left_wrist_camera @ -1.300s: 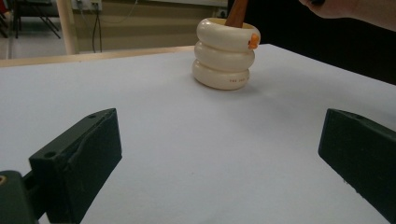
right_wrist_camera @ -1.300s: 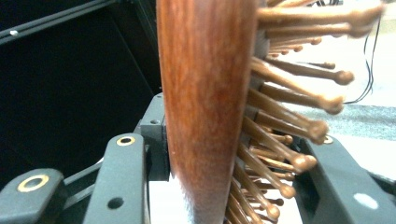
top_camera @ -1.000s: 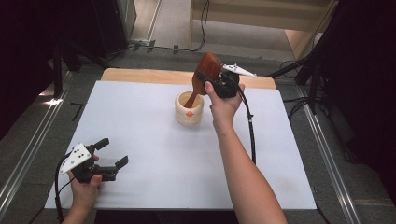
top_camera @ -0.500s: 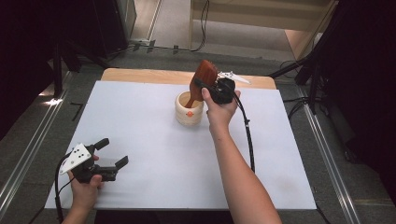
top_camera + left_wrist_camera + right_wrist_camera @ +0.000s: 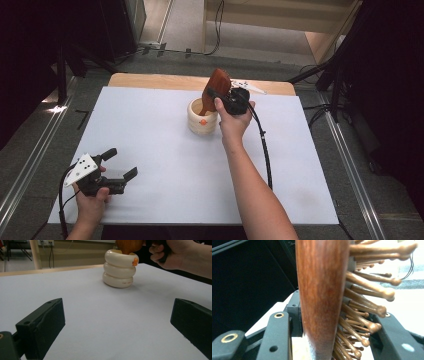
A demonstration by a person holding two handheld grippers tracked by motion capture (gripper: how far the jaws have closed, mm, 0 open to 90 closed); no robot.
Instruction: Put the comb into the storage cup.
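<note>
Recording studio or laboratory set-up: a table (image 5: 150, 130) covered by a plain white sheet stands on grey carpet, flanked by metal floor rails (image 5: 27, 165), dark curtains (image 5: 395, 75), black stand legs (image 5: 325, 75) and loose cables (image 5: 217, 30).

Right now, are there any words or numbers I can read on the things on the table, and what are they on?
One line of small dark print runs along the bottom ring of the cream holder: it is too small and blurred to read.
The wooden hairbrush carries no writing that I can see.
</note>
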